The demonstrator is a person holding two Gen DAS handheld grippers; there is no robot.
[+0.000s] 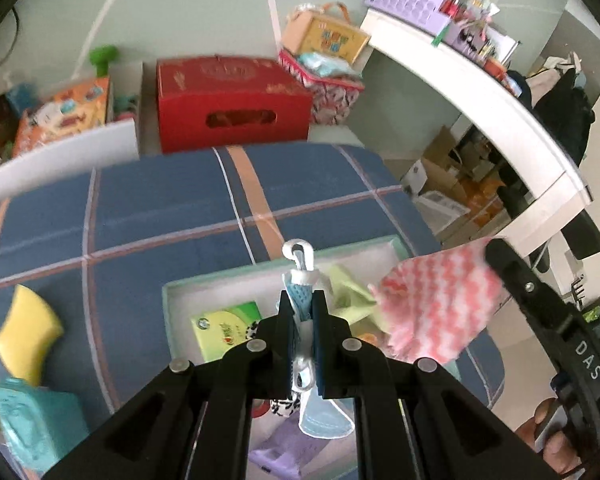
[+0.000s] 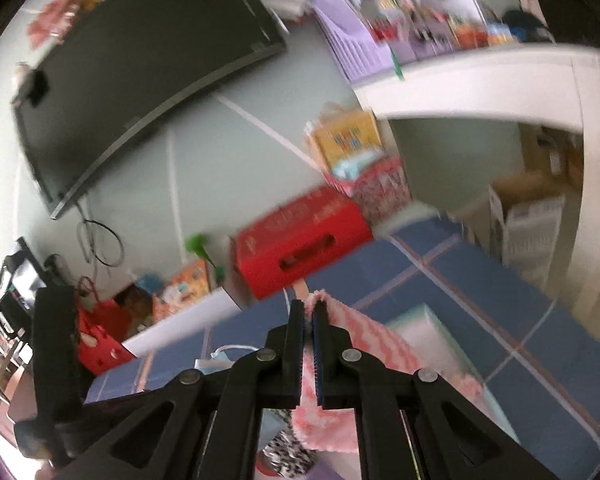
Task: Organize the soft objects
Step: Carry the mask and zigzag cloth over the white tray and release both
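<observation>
My left gripper [image 1: 302, 300] is shut on a light blue face mask [image 1: 300, 295] with white ear loops, held above an open mint-green box [image 1: 236, 278] on the blue checked cloth [image 1: 160, 208]. The box holds a green packet [image 1: 228, 326] and a pale green cloth [image 1: 350, 292]. My right gripper [image 2: 310, 309] is shut on a pink-and-white fluffy cloth [image 2: 364, 340], which also shows in the left wrist view [image 1: 436, 304] hanging over the box's right end. The other gripper's black finger [image 1: 516, 272] touches that cloth.
A yellow sponge [image 1: 28, 332] and a teal pouch [image 1: 32, 424] lie on the cloth at left. A red carton [image 1: 232, 104], patterned gift bags [image 1: 332, 80] and a white shelf [image 1: 480, 92] stand behind. A dark screen [image 2: 140, 80] hangs on the wall.
</observation>
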